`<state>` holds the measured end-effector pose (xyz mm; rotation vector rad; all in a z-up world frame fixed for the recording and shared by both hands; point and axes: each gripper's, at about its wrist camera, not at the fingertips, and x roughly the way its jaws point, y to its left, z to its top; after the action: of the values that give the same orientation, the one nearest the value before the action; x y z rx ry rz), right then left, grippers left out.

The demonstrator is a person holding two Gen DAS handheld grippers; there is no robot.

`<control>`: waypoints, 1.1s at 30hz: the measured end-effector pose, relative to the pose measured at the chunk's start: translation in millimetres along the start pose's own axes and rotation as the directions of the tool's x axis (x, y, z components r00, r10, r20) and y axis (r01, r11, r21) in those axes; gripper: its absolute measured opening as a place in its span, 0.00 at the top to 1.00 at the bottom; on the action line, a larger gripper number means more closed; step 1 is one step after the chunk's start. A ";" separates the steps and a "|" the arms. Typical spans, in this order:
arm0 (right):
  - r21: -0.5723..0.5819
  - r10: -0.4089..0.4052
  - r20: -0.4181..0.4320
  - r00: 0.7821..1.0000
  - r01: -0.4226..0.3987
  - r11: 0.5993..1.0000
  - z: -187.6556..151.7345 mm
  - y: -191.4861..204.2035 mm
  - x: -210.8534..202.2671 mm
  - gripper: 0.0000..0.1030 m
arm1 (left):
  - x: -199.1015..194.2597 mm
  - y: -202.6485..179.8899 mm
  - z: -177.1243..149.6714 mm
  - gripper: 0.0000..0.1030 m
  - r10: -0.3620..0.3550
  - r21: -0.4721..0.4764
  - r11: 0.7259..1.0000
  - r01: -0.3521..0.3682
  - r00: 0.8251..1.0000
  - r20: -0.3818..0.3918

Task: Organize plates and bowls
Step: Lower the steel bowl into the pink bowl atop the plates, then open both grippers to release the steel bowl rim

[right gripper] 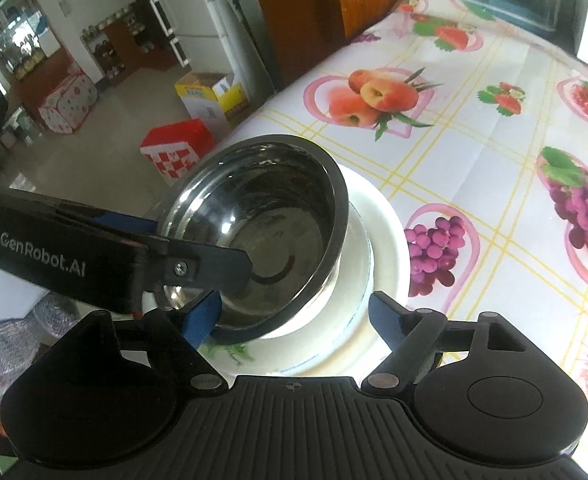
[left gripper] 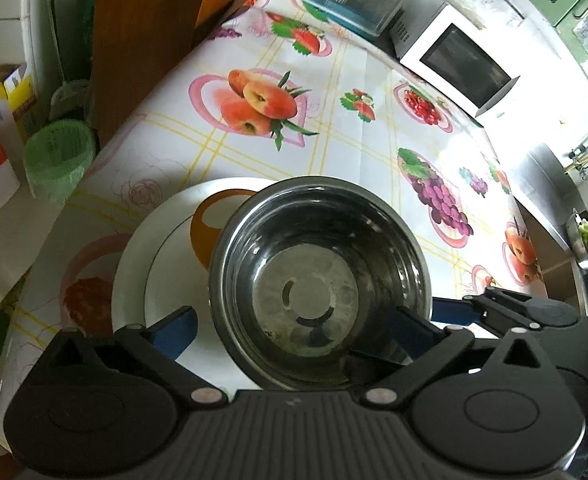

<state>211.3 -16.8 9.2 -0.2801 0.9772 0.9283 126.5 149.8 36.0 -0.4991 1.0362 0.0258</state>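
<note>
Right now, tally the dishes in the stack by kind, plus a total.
Shiny round stainless steel bowl: 1, tilted, at the top of the stack.
Orange-rimmed bowl: 1, mostly hidden behind the steel bowl.
White round ceramic plate: 2 apparently, a smaller one nested on a larger; the edge is hard to separate.
Total: 4 dishes visible.

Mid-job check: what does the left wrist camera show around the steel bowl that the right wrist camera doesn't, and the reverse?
Only the left wrist view shows the orange bowl behind the steel bowl, a green basket off the table edge, and the whole microwave.

Only the right wrist view shows the left gripper reaching to the steel bowl's rim, one finger inside the bowl, plus the red checkered box on the floor.

Both show the steel bowl over the white plate on the fruit-print tablecloth. The right gripper is open.
</note>
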 end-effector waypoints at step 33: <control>0.022 -0.232 0.227 0.946 0.233 0.972 -91.4 26.1 -46.7 0.00 | -75.4 -16.9 -70.6 0.00 0.172 0.167 0.958 -0.231 0.935 0.309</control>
<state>126.9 -80.2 0.6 -0.2803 0.7123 0.7284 33.9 121.9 76.1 -0.1935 0.7849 0.1723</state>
